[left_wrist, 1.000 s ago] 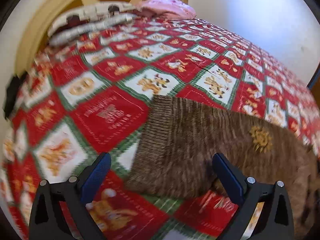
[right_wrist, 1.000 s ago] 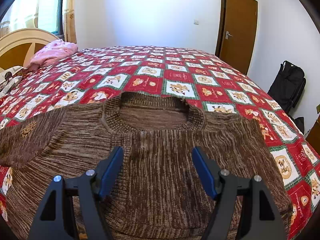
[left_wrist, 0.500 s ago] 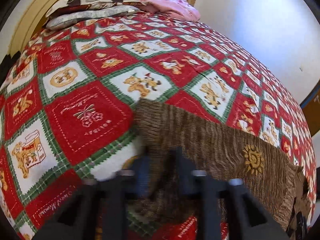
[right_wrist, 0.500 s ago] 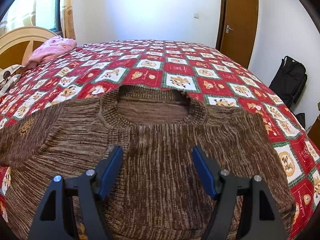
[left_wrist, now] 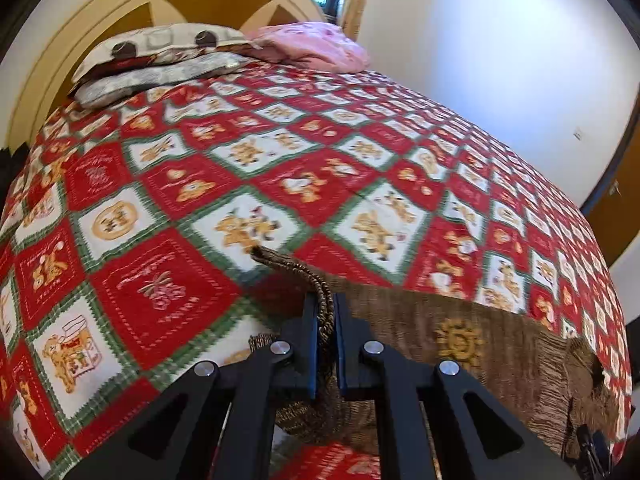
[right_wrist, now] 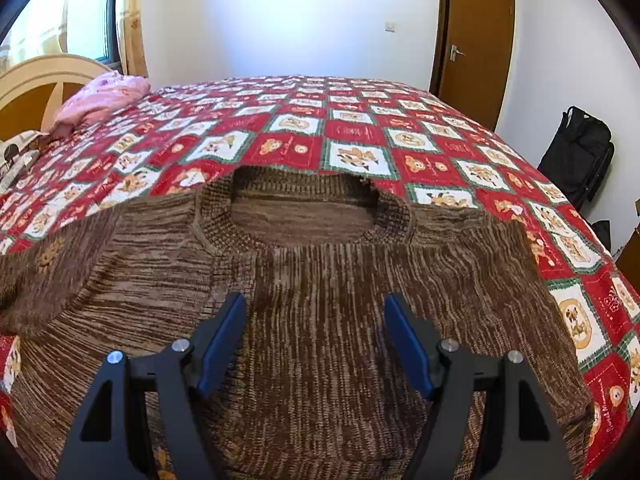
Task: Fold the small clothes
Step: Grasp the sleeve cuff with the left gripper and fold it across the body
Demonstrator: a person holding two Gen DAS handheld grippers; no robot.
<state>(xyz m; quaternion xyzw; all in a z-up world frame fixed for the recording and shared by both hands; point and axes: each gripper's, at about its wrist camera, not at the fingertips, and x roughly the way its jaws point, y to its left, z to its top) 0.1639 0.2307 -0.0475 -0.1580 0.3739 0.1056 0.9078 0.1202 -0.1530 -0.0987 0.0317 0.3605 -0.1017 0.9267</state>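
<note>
1. Brown knitted sweater (right_wrist: 320, 320) spread flat, front up, on a bed under a red, white and green patchwork quilt (right_wrist: 360, 128) printed with teddy bears.
2. Ribbed round collar (right_wrist: 304, 208) turned toward the far side of the bed, body of the knit running back beneath the right wrist camera.
3. Left tongs (left_wrist: 326, 320) clenched on the sleeve cuff (left_wrist: 320, 300), ribbed edge pinched upright between the two blue-lined fingers (left_wrist: 310, 344), rising as a narrow ridge off the quilt.
4. Rest of that sleeve (left_wrist: 500, 344) trailing away to the right in the left wrist view, lying on the quilt, a yellow sun motif (left_wrist: 458, 338) knitted into it just beside the tongs.
5. Right tongs (right_wrist: 316, 340) released, blue pads (right_wrist: 222, 344) held wide apart above the sweater's chest, just below the collar; contact with the knit not possible to tell.
6. Same sleeve visible at the left edge of the right wrist view, drawn up in a soft fold.
7. Cream arched headboard (left_wrist: 120, 20) at the head of the bed, patterned pillows (left_wrist: 152, 64) stacked against it, a pink bundle of cloth (left_wrist: 312, 46) next to them.
8. Brown wooden door (right_wrist: 472, 32) closed in the far wall, black bag (right_wrist: 580, 160) on the floor near it.
</note>
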